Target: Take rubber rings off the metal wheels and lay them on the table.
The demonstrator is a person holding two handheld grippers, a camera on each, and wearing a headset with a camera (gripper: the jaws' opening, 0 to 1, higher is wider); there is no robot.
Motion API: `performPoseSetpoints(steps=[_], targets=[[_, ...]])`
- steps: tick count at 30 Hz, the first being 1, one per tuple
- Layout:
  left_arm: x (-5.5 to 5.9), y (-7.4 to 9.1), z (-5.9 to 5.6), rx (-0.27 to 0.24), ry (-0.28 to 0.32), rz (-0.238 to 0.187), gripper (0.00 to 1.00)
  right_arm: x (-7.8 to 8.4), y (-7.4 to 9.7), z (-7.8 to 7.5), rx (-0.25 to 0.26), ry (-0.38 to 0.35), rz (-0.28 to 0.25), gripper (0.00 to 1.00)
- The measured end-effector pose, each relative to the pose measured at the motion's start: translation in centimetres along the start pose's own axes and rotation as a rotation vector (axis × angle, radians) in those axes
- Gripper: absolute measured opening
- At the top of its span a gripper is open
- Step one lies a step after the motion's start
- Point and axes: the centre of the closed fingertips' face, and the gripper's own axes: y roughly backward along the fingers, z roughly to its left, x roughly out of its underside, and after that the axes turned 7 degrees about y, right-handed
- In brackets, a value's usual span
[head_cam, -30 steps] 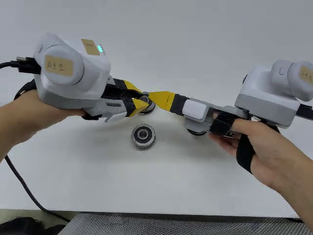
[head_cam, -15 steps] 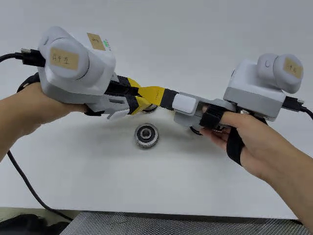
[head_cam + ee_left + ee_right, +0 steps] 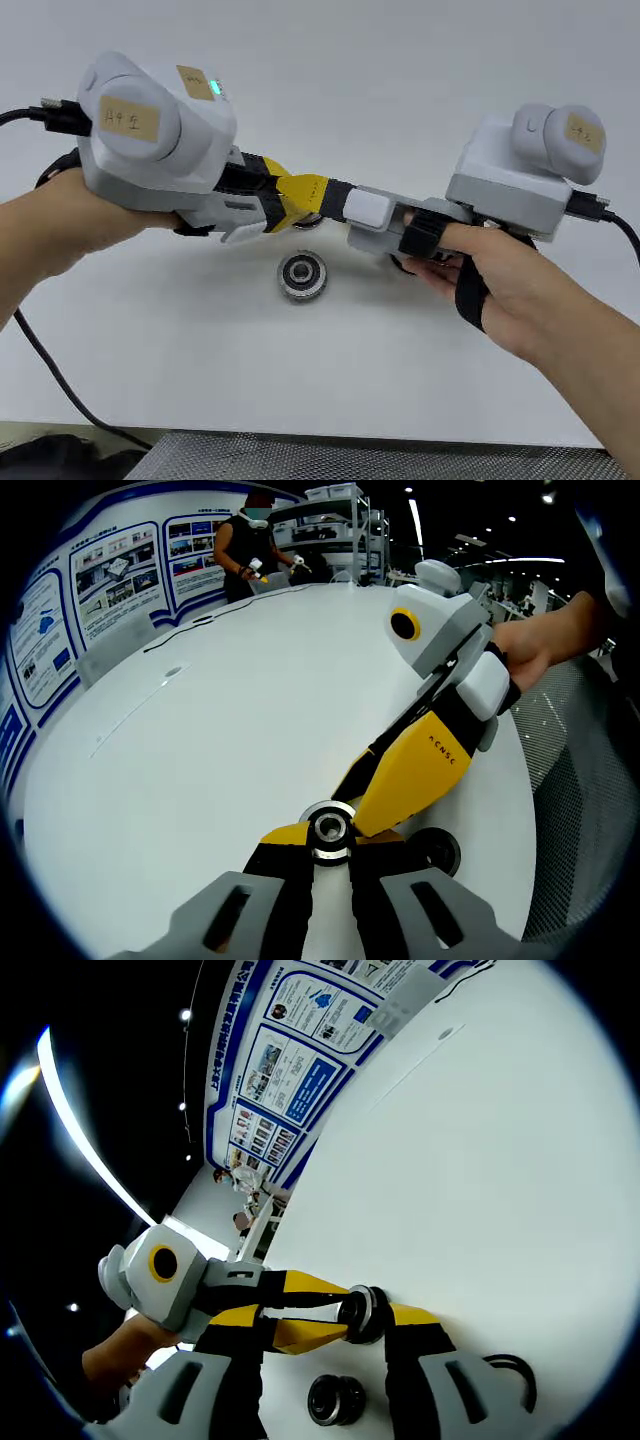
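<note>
Since a second ago the right gripper (image 3: 370, 1318) has nudged in closer to the left gripper (image 3: 330, 838). Both sets of jaws are pinched narrow on the same metal wheel (image 3: 330, 826), held up off the white table (image 3: 400, 80). A second wheel (image 3: 302, 276) sits on the table just below, touching neither gripper.

Right gripper (image 3: 306, 192) has shifted left toward worktop centre. Its yellow fingers (image 3: 312, 187) now overlap the left gripper (image 3: 287, 208) at the held wheel (image 3: 330, 830), so the earlier gap between them has closed. Both grippers are slightly higher off the worktop (image 3: 400, 80).
</note>
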Motion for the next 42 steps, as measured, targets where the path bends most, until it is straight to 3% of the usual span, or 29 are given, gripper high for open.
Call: performPoseSetpoints(steps=[5, 16, 27, 42], targets=[[0.00, -0.02, 0.06, 0.000, -0.002, 0.002, 0.12, 0.09, -0.06, 0.25, 0.009, 0.030, 0.016, 0.50], [-0.04, -0.03, -0.05, -0.001, -0.001, 0.001, 0.12, 0.65, 0.25, 0.22, 0.020, 0.025, 0.062, 0.47], [-0.05, -0.06, -0.07, -0.002, -0.001, 0.003, 0.12, 0.44, 0.55, 0.27, 0.016, 0.033, 0.051, 0.44], [-0.01, -0.09, -0.09, -0.003, 0.003, 0.004, 0.12, 0.69, 0.06, 0.38, 0.019, 0.021, 0.054, 0.50]])
